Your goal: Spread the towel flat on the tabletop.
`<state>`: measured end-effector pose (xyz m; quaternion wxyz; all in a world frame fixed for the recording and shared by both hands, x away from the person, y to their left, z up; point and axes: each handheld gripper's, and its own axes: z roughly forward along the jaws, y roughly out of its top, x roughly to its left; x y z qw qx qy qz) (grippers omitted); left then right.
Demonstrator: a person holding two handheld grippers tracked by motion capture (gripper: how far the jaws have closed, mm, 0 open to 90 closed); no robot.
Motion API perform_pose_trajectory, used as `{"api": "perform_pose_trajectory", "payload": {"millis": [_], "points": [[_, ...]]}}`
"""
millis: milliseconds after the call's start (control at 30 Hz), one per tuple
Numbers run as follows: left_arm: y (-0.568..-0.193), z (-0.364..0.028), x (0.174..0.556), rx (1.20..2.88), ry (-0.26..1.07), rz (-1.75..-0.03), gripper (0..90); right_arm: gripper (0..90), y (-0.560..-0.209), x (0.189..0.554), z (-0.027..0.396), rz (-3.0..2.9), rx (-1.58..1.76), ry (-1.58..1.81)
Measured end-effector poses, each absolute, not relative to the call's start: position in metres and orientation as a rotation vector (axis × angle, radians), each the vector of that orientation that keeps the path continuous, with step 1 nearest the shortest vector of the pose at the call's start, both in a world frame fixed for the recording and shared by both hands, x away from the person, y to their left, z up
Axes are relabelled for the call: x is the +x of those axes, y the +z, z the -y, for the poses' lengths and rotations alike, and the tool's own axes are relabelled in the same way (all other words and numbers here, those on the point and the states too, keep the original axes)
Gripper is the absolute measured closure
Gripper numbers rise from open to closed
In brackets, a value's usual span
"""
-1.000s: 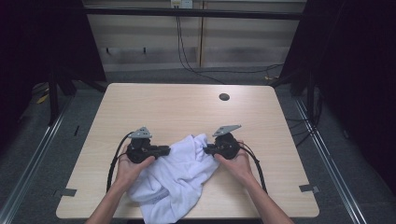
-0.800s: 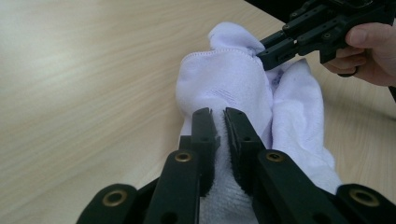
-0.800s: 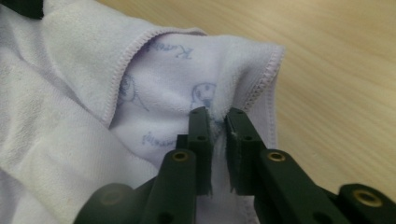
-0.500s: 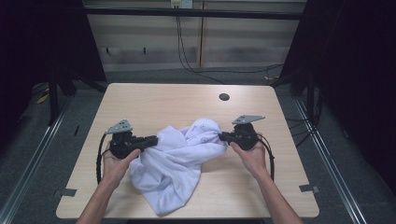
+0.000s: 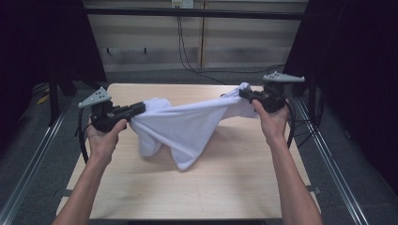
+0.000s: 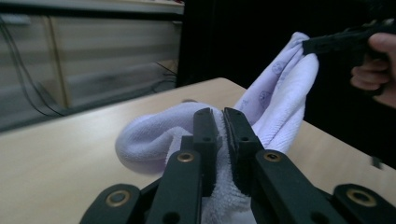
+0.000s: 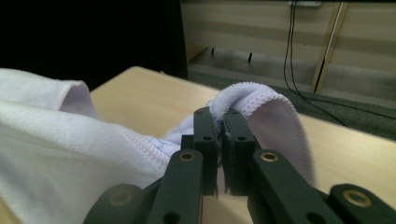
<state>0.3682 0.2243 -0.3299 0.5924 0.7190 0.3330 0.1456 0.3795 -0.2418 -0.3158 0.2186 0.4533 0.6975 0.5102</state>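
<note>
A white cloth (image 5: 187,126) hangs stretched between my two grippers above the wooden table (image 5: 211,187), its middle sagging in folds toward the tabletop. My left gripper (image 5: 136,110) is shut on the cloth's left end; the left gripper view has terry fabric (image 6: 149,140) pinched between the jaws of the left gripper (image 6: 219,116). At the right, my right gripper (image 5: 243,93) holds the other end higher up. Its jaws have just been closing, and the right gripper (image 7: 220,116) clamps a stitched hem of the cloth (image 7: 70,154). The right gripper (image 6: 310,46) also shows far off in the left gripper view.
Metal rails (image 5: 28,173) run along both sides of the table. Behind the far edge is a pale wall with hanging cables (image 5: 187,47). Dark curtains stand to the left and right.
Both hands have risen and moved apart. The cloth, bunched on the table a second ago, is now lifted and pulled out between the grippers.
</note>
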Motion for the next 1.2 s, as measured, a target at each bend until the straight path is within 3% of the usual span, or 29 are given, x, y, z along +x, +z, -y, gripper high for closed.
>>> {"api": "perform_pose_trajectory", "payload": {"millis": [233,367,567,767,933,1000,1100,1200], "points": [[-0.272,-0.226,0.382,1.597,0.470,-0.744,84.5,85.2,-0.261,0.405,0.238,-1.851,1.202,1.456],[-0.268,-0.226,0.369,1.629,0.516,-0.700,84.4,85.1,-0.246,0.398,0.238,-1.835,1.146,1.493],[-0.330,-0.219,0.335,1.766,0.405,-0.680,84.1,85.1,-0.310,0.363,0.244,-1.965,1.202,1.423],[-0.401,-0.227,0.296,1.859,0.257,-0.740,83.9,84.9,-0.388,0.300,0.248,-2.110,1.291,1.410],[-0.435,-0.226,0.266,1.964,0.184,-0.751,81.8,84.1,-0.427,0.250,0.240,-2.225,1.307,1.350],[-0.445,-0.226,0.259,1.975,0.137,-0.755,78.8,81.5,-0.440,0.236,0.239,-2.293,1.326,1.310],[-0.448,-0.226,0.257,2.005,0.083,-0.731,66.8,71.8,-0.454,0.221,0.244,-2.356,1.344,1.269],[-0.440,-0.228,0.261,1.964,0.099,-0.727,59.4,65.1,-0.451,0.214,0.258,-2.307,1.362,1.325]]}}
